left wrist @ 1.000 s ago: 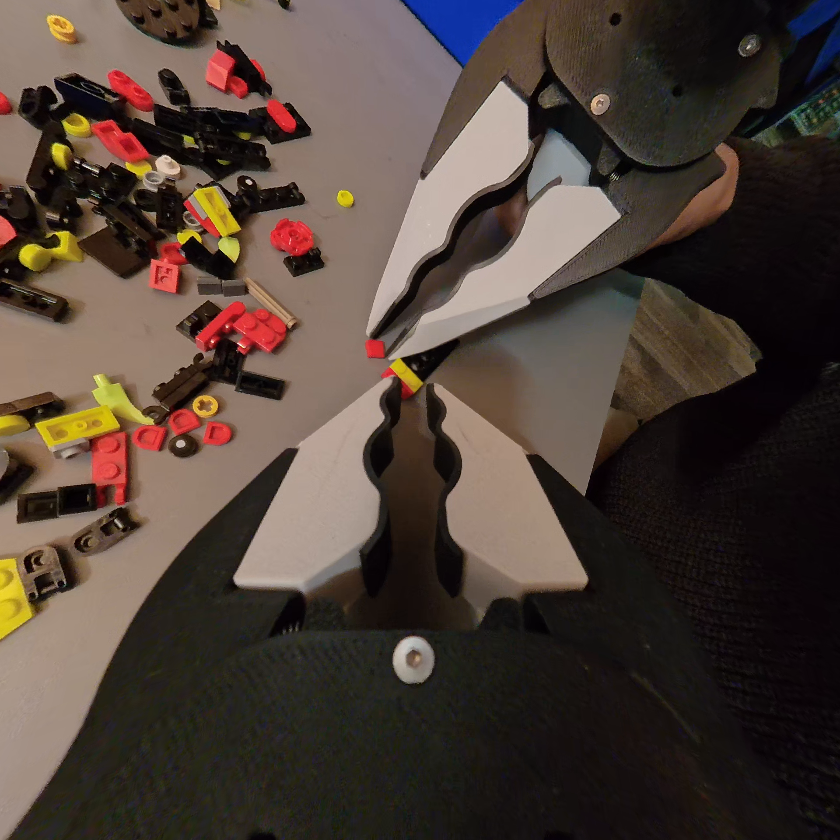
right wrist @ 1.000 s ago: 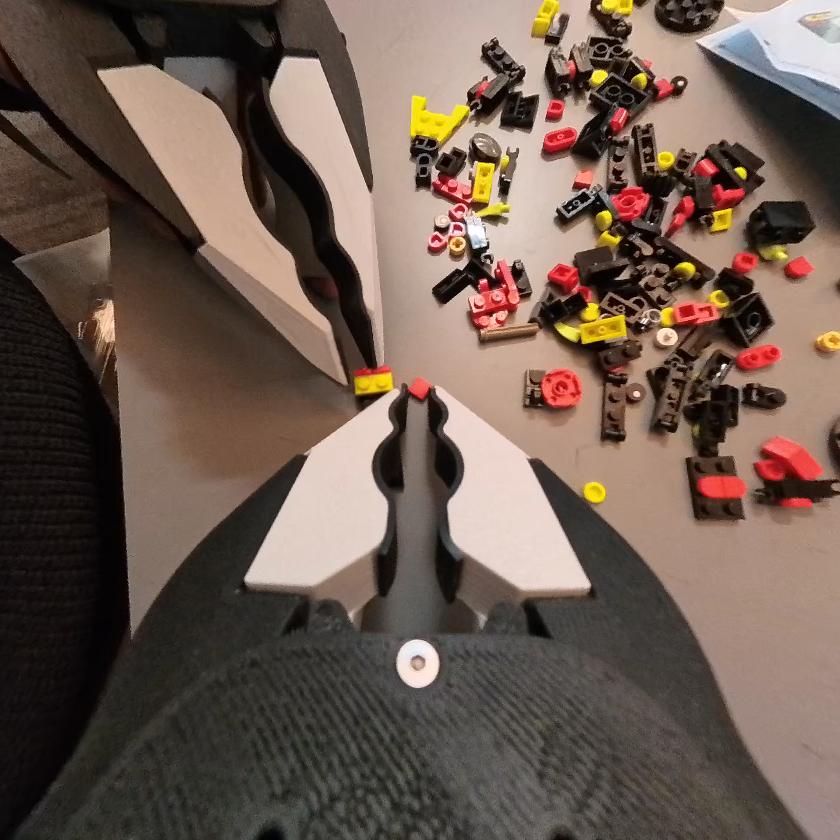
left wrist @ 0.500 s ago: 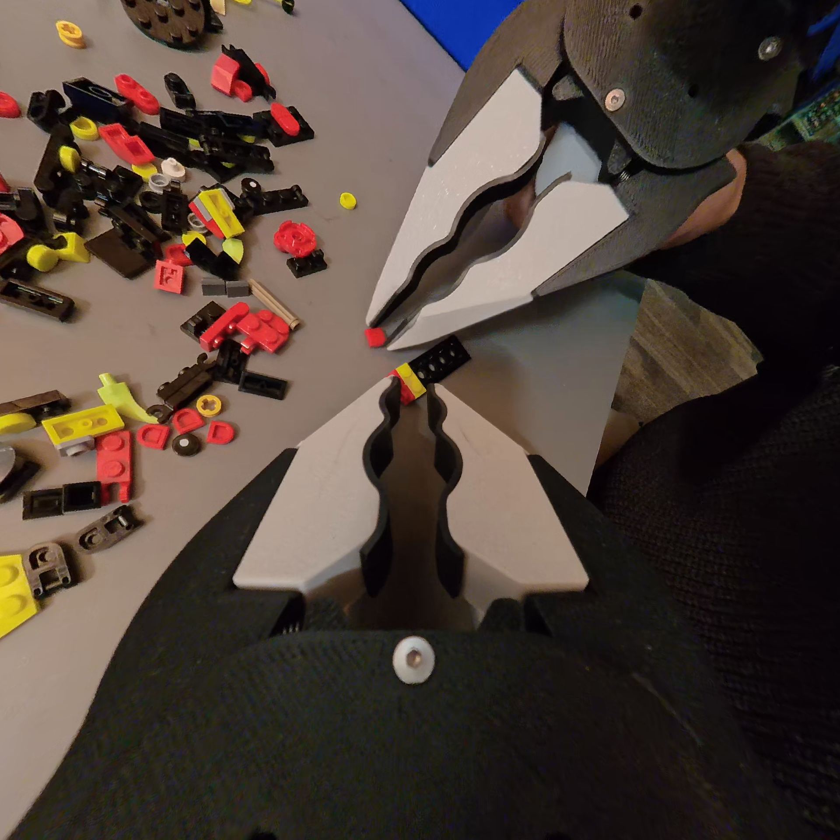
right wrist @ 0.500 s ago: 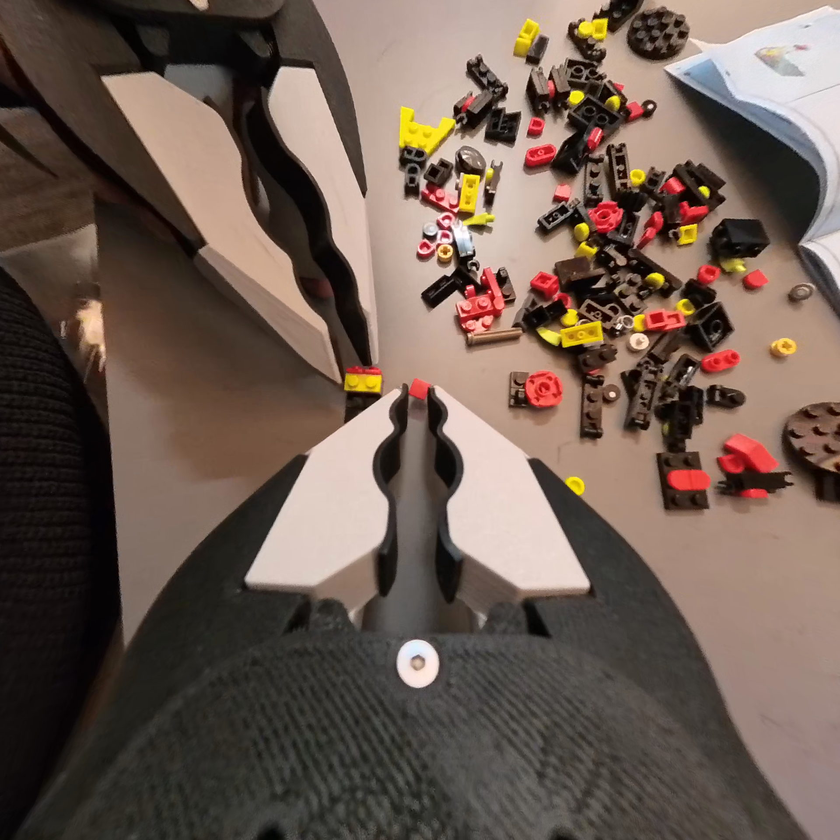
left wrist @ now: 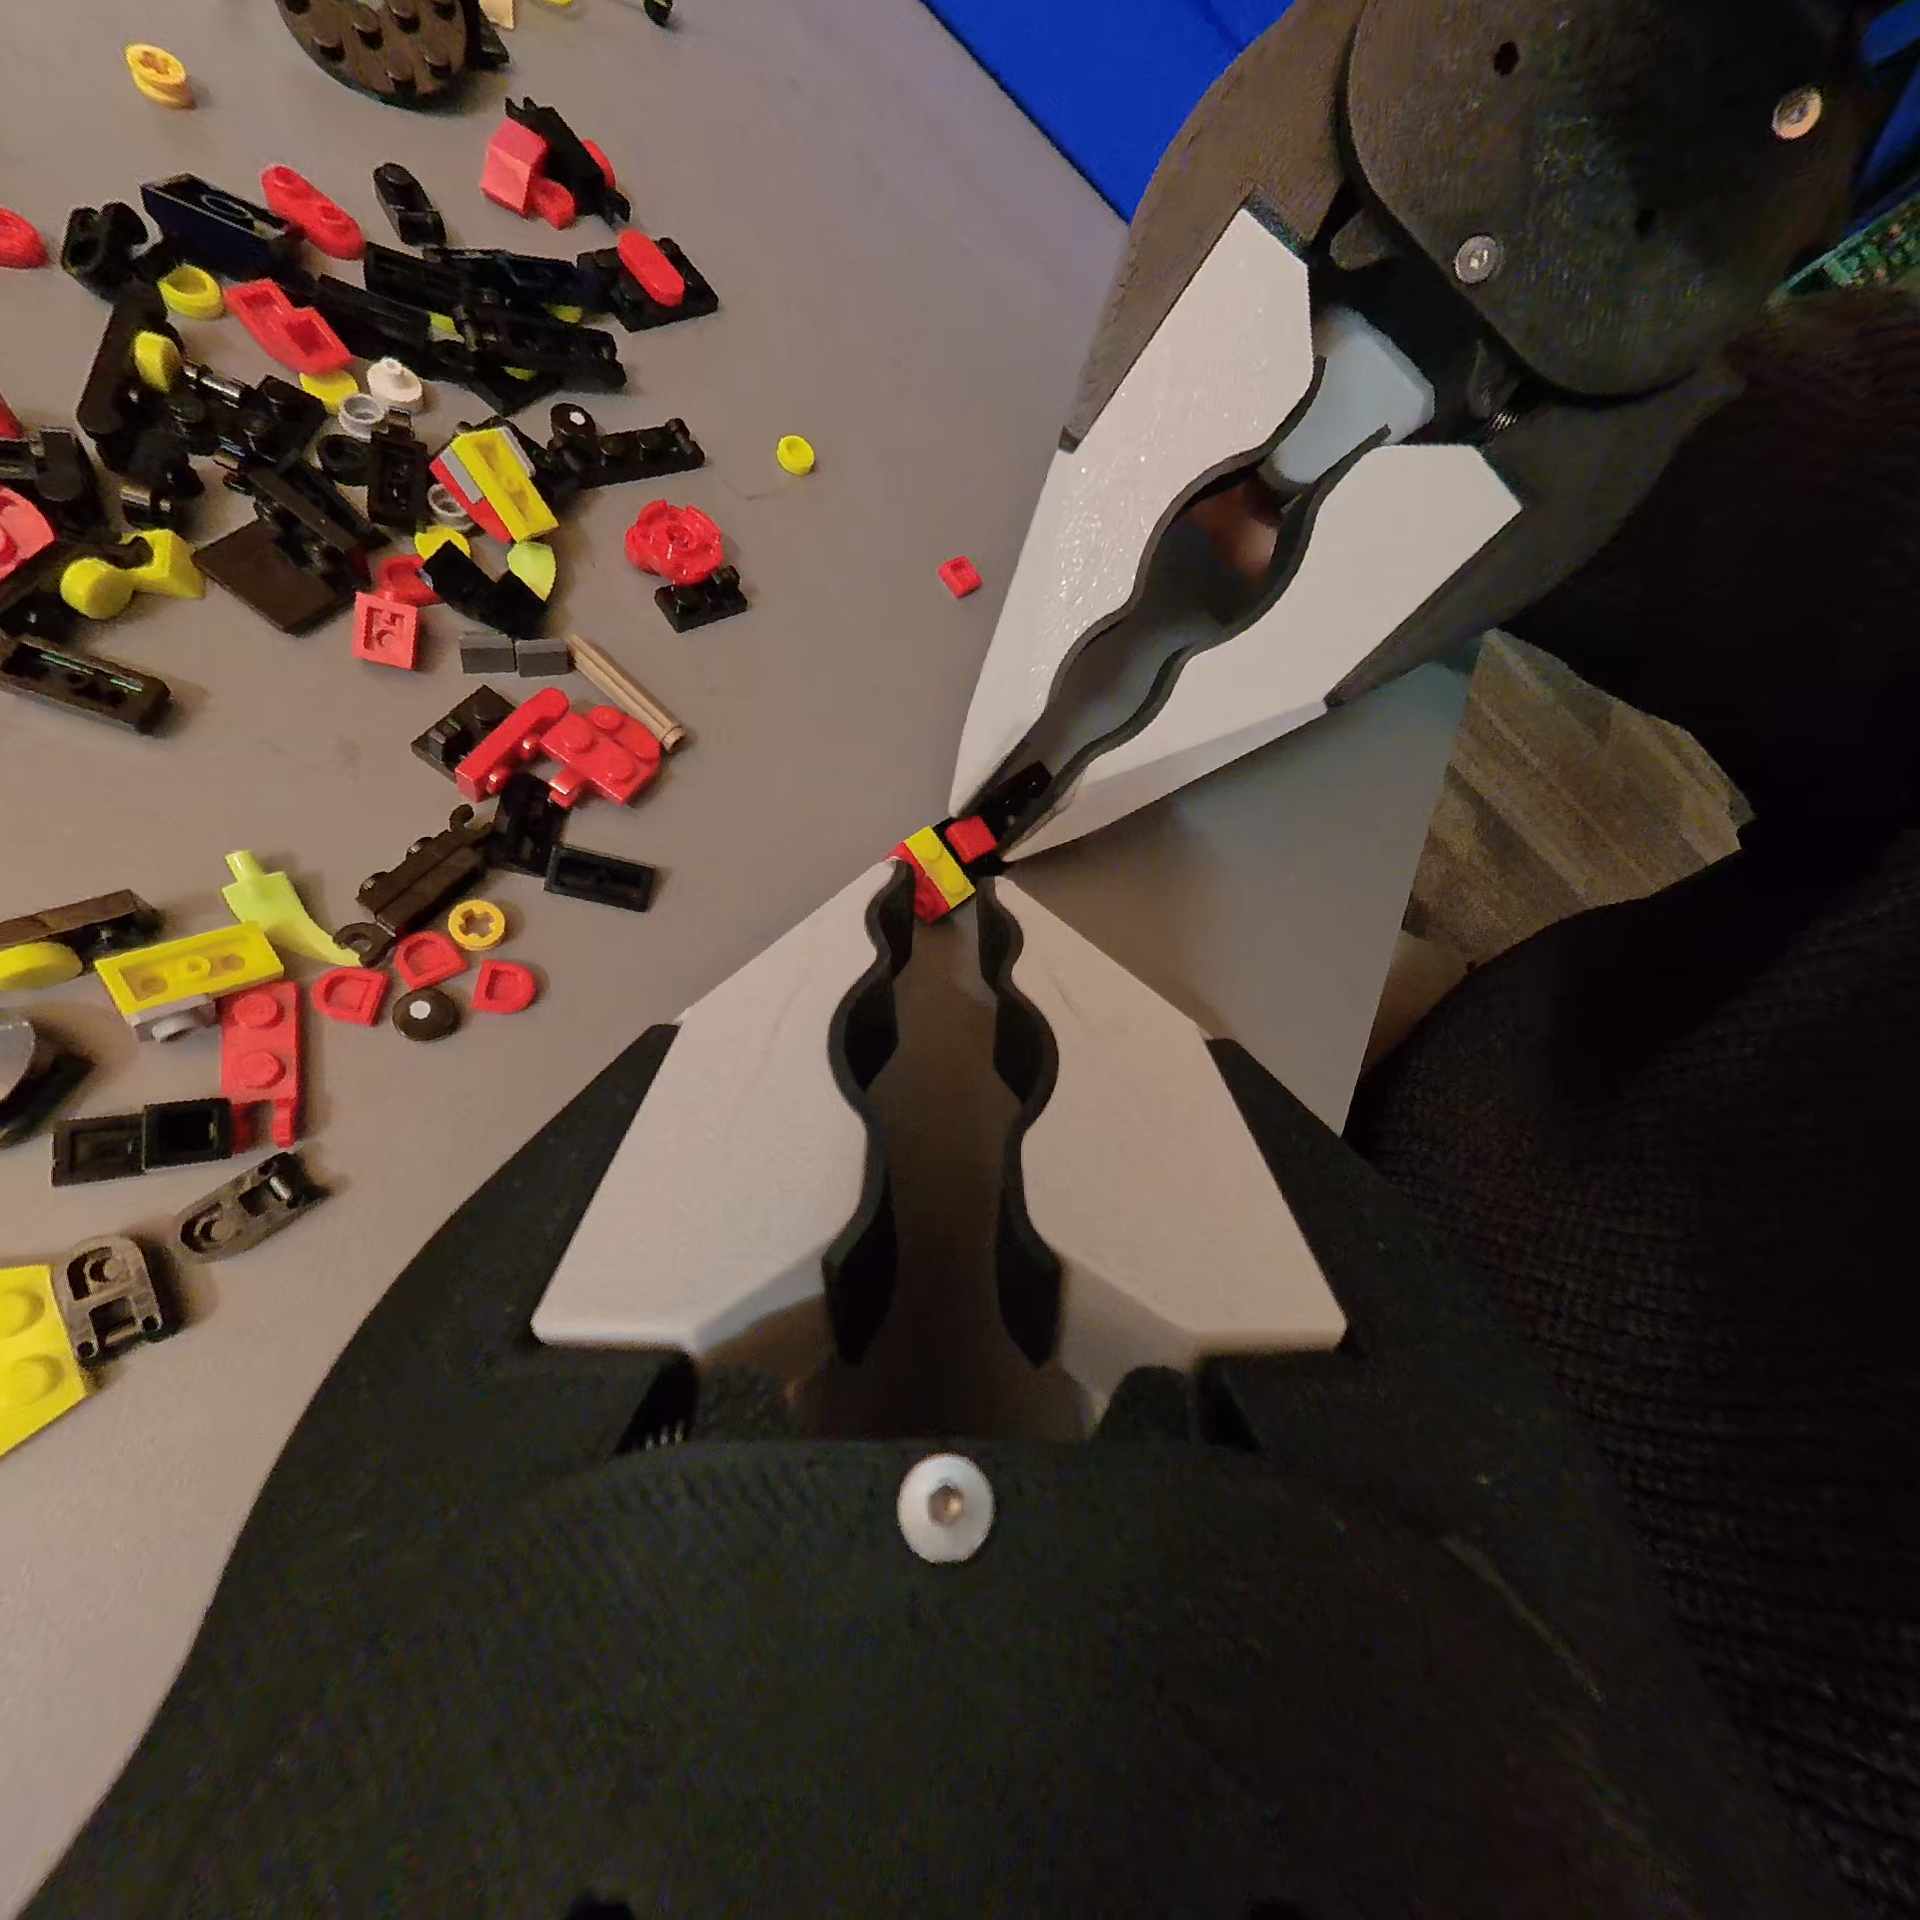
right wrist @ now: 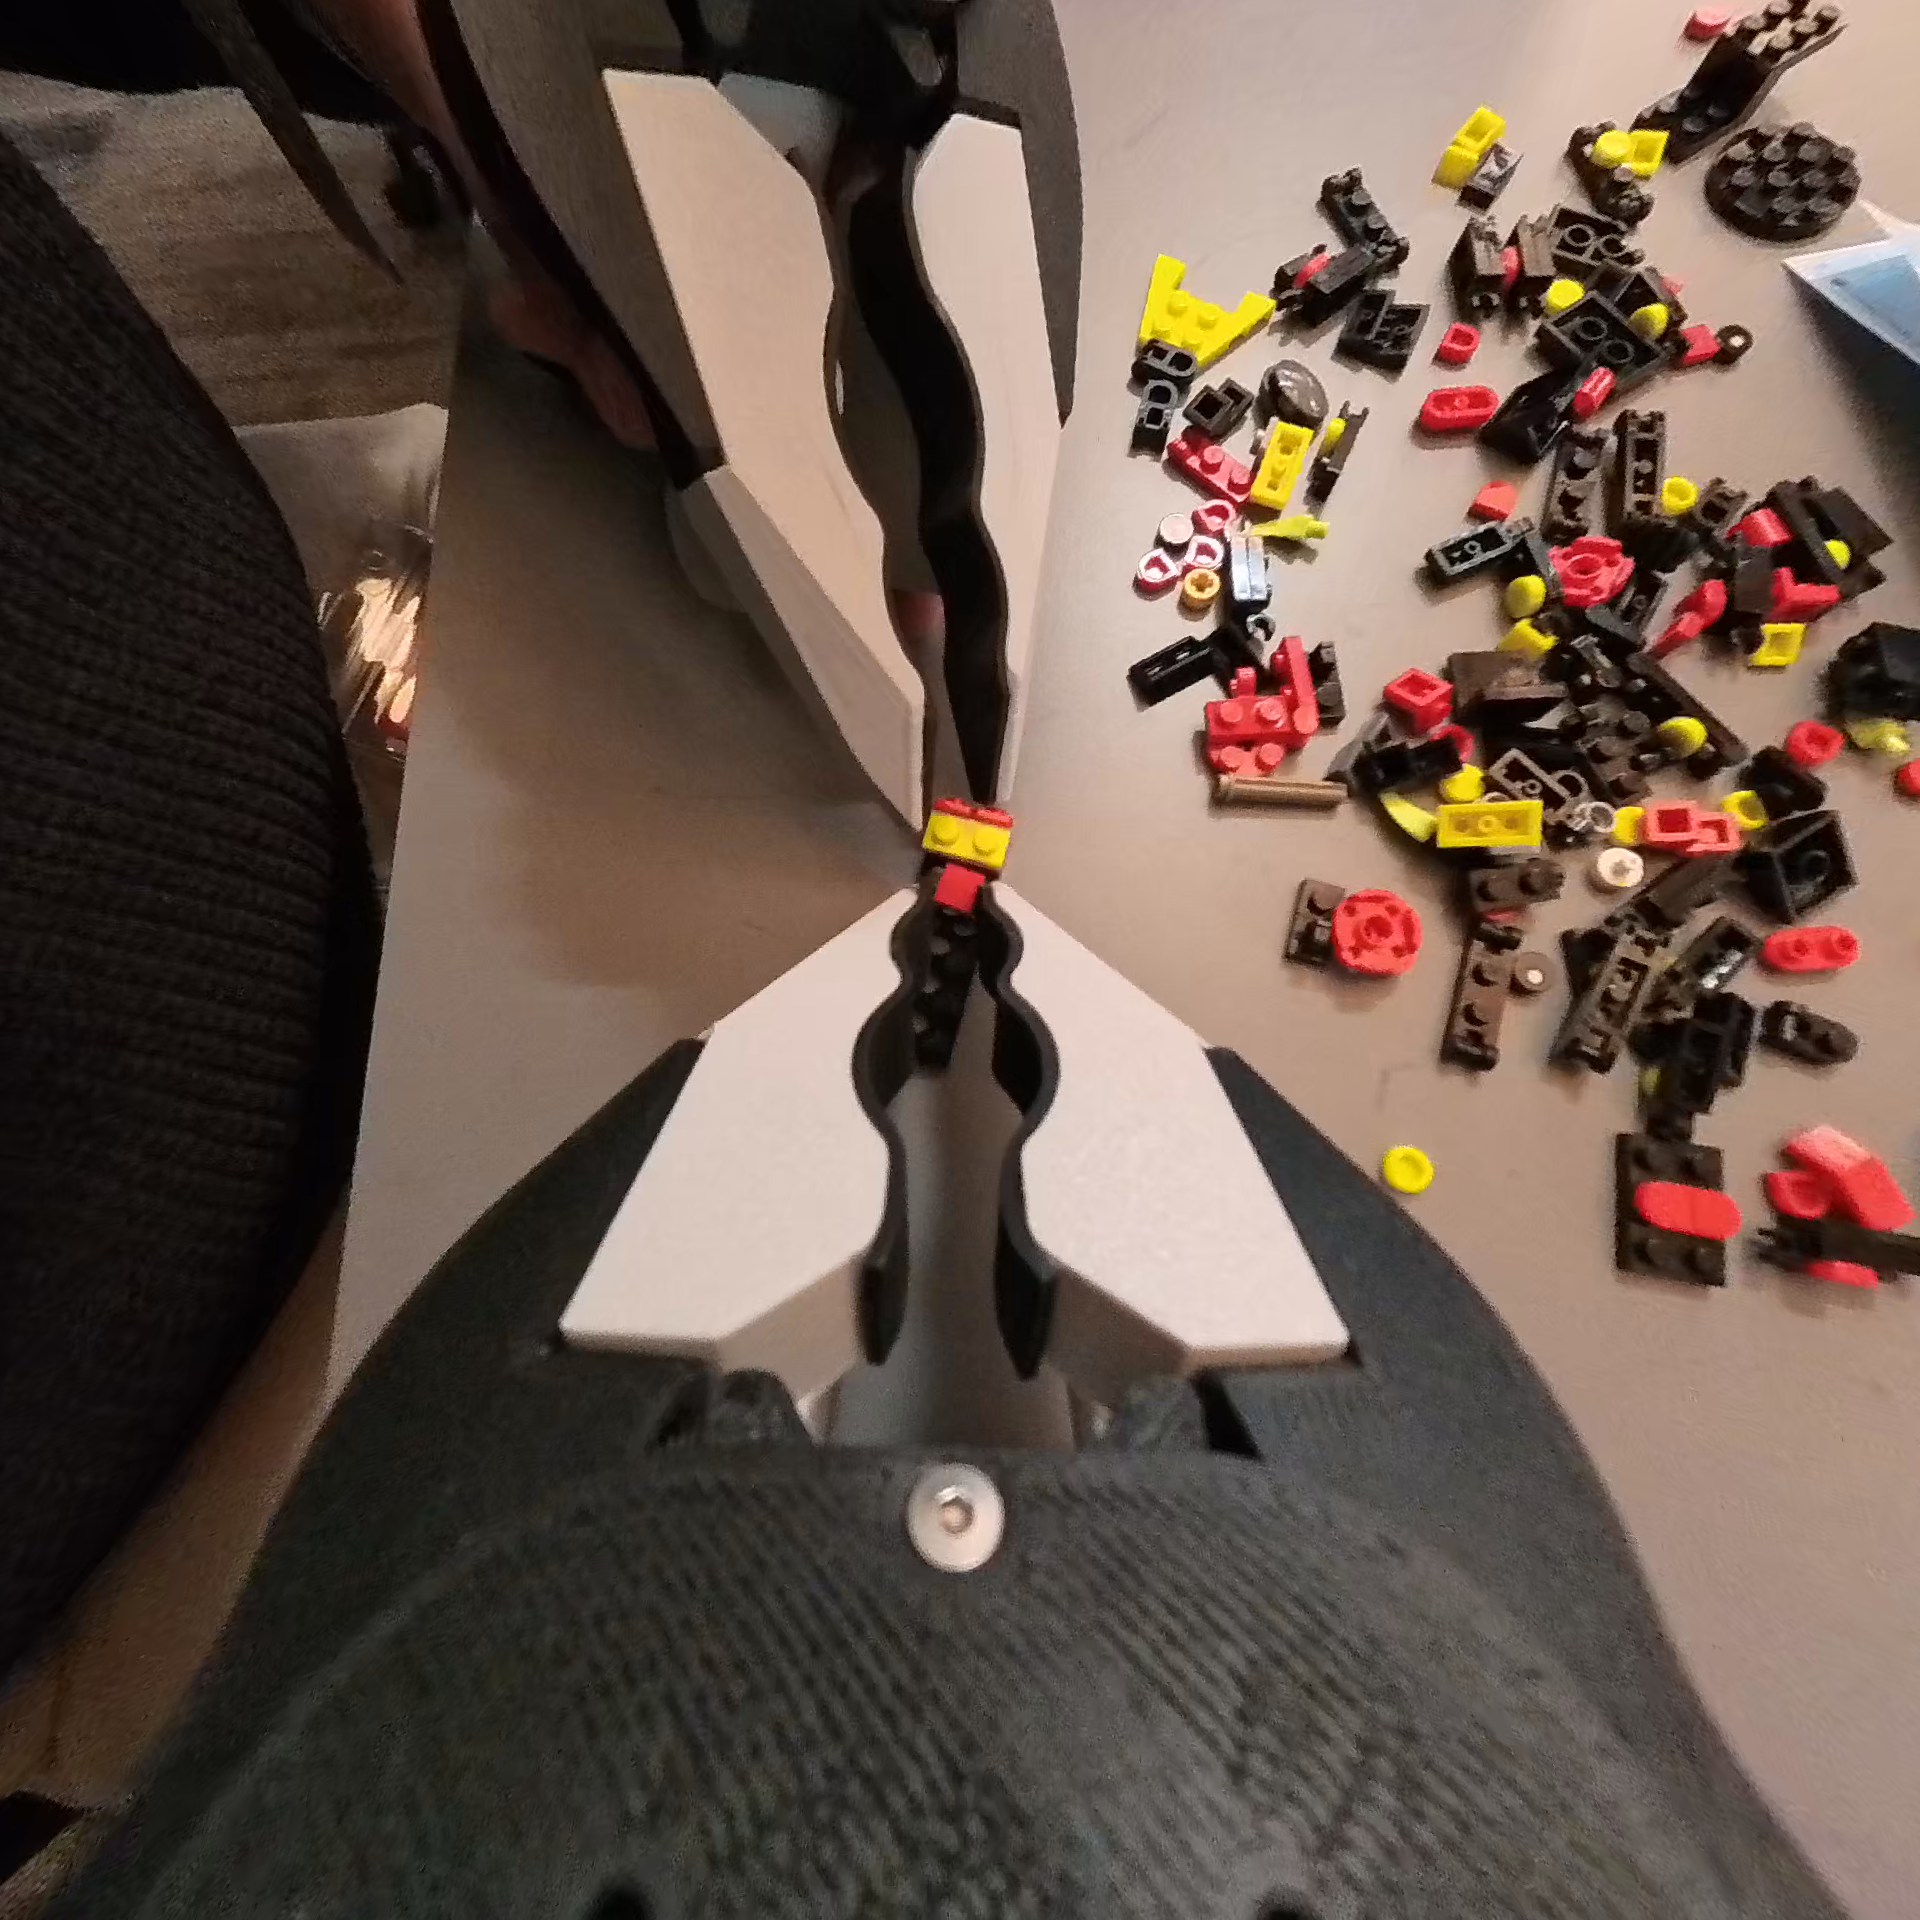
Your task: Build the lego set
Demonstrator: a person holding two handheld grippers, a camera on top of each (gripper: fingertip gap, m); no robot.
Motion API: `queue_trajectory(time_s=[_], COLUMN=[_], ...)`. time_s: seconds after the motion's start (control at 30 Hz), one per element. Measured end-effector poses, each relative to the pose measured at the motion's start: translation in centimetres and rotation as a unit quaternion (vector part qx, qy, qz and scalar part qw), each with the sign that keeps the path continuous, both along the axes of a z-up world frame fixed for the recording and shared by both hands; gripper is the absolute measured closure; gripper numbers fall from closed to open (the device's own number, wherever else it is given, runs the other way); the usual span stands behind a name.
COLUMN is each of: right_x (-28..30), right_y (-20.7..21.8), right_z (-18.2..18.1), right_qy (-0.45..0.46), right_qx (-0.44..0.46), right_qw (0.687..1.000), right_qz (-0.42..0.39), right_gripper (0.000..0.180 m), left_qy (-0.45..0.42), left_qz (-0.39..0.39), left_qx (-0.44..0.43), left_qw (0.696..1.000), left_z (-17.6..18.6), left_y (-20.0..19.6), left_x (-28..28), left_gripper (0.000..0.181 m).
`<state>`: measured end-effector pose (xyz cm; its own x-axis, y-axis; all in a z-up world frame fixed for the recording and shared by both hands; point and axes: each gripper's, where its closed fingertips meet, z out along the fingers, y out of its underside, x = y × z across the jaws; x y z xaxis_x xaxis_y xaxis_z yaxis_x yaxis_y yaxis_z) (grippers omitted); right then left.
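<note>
Lego assembly (left wrist: pixel 940 871), its black end hidden, clamped between both grippers' fingers (left wrist: pixel 883 904)

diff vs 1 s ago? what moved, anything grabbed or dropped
The right gripper closed in tip to tip with the left gripper, pressing its small red piece onto the black plate beside the yellow brick. The left stays clamped on that assembly. A red tile now lies on the table. The loose pile is unchanged.

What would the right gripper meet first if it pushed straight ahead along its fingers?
The small lego assembly at its tips, then the left gripper clamping its far end, tip to tip with the right gripper.
</note>
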<state>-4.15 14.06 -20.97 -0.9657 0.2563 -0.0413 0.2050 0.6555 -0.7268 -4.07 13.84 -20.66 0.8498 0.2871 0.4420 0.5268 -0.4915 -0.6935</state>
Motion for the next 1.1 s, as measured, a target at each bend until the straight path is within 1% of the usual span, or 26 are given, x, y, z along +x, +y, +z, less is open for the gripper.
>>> queue_trajectory(time_s=[0.77, 1.1], right_x=[-0.38, -0.46], right_y=[-0.08, 0.12], right_z=[-0.25, 0.09], right_qy=[0.007, 0.009], right_qx=[0.004, -0.001], right_qw=[1.0, 1.0], right_qz=[0.004, 0.001], right_gripper=[0.173, 0.169], left_qy=[0.003, 0.001], left_qz=[-0.002, -0.002], left_qx=[-0.004, -0.003], left_qw=[1.0, 1.0], left_z=[-0.08, -0.07], left_y=[0.04, 0.03], left_x=[0.06, 0.06], left_gripper=[0.17, 0.17])
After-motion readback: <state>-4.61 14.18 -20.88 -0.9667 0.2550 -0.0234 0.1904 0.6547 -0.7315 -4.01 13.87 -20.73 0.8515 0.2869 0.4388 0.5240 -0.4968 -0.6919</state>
